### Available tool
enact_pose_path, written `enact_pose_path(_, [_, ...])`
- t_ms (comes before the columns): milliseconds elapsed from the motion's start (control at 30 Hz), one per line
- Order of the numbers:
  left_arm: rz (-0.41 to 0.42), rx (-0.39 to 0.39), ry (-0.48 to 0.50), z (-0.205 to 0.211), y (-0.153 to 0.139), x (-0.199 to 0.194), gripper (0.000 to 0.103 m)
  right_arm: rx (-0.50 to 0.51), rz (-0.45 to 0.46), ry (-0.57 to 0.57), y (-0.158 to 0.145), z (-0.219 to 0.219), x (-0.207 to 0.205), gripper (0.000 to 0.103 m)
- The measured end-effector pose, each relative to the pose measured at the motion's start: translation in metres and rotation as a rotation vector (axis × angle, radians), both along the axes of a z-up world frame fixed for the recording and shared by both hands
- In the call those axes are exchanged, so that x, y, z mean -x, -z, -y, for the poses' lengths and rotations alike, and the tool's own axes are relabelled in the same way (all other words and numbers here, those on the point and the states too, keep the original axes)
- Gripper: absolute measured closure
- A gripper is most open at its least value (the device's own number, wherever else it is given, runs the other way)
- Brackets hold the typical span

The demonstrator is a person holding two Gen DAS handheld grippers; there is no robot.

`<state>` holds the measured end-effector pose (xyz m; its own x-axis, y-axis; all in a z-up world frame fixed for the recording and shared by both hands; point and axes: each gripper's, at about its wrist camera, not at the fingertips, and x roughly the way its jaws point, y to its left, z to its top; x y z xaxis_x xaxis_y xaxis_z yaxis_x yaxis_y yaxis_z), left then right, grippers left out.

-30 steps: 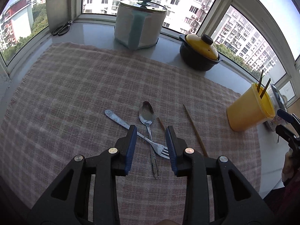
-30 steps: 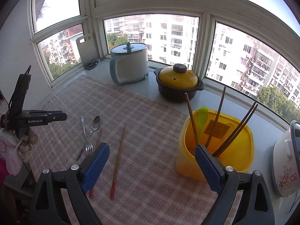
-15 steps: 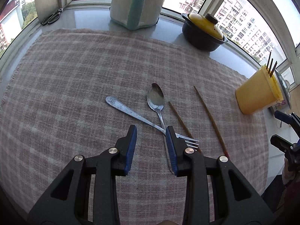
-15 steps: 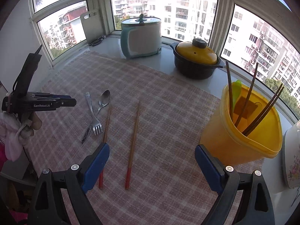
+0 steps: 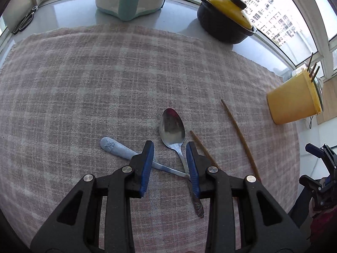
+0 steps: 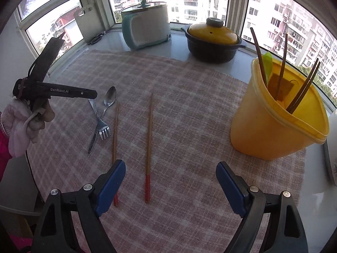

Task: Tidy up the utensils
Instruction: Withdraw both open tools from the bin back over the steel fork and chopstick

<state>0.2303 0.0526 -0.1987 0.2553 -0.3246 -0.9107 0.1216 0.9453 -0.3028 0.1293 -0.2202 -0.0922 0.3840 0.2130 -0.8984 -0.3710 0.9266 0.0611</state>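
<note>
Left gripper (image 5: 169, 164) spread over crossed steel fork (image 5: 118, 147) and spoon (image 5: 172, 126), frame centre; right gripper (image 6: 170, 181) spread wide above woven checked cloth (image 6: 189, 97).

spoon (image 6: 111, 99): 1 | fork (image 6: 100, 122): 1 | loose chopsticks (image 6: 149, 130): 2 | pots (image 6: 212, 42): 1

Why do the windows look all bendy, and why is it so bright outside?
Both wrist views use fisheye lenses, so straight window frames curve. Left wrist view: sky glares white, and the spoon mirrors the light. Right wrist view: sunlit buildings wash out.
</note>
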Motion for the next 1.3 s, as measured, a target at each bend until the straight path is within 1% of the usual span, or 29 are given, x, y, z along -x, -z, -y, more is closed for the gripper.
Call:
enact_pose_path(100, [-0.045,0.011,0.007,-0.001,0.013,-0.010,0.072,0.001,-0.005,0.035,0.001,0.009,0.003,0.014])
enact_pose_path(167, [-0.054,-0.007,-0.007,-0.004,0.019,-0.014,0.072,0.000,-0.010,0.061,0.002,0.015,0.004,0.014])
enact_pose_path(233, [-0.071,0.013,-0.011,-0.008,0.024,-0.017,0.072,-0.004,-0.020,0.088,0.004,0.021,0.004,0.014])
enact_pose_path(333, [-0.080,0.044,-0.007,-0.013,0.025,-0.019,0.072,-0.018,-0.038,0.125,0.006,0.029,0.003,0.014])
enact_pose_path(433, [-0.088,0.046,-0.016,-0.021,0.024,-0.016,0.072,-0.025,-0.054,0.146,0.009,0.032,0.002,0.014])
enact_pose_path(567, [-0.090,0.050,-0.021,-0.029,0.022,-0.002,0.072,-0.026,-0.057,0.147,0.010,0.029,0.002,0.014])
enact_pose_path(733, [-0.105,0.072,-0.050,-0.038,0.024,0.017,0.072,-0.016,-0.054,0.113,0.010,0.018,0.000,0.014])
enact_pose_path(900, [-0.124,0.114,-0.067,-0.039,0.025,0.042,0.072,-0.019,-0.061,0.081,0.013,0.009,-0.003,0.014])
enact_pose_path(1067, [-0.130,0.140,-0.097,-0.038,0.026,0.069,0.072,-0.026,-0.072,0.059,0.015,0.005,-0.003,0.014])
enact_pose_path(1167, [-0.129,0.125,-0.082,-0.031,0.025,0.082,0.072,-0.030,-0.077,0.046,0.017,0.004,-0.004,0.014])
enact_pose_path(1200, [-0.121,0.109,-0.071,-0.026,0.023,0.085,0.072,-0.030,-0.078,0.042,0.017,0.004,-0.004,0.014])
enact_pose_path(1267, [-0.092,0.056,-0.037,-0.016,0.018,0.088,0.072,-0.033,-0.082,0.037,0.018,0.005,-0.005,0.014])
enact_pose_path(1300, [-0.064,0.018,-0.006,-0.007,0.014,0.089,0.072,-0.035,-0.084,0.034,0.019,0.005,-0.006,0.014])
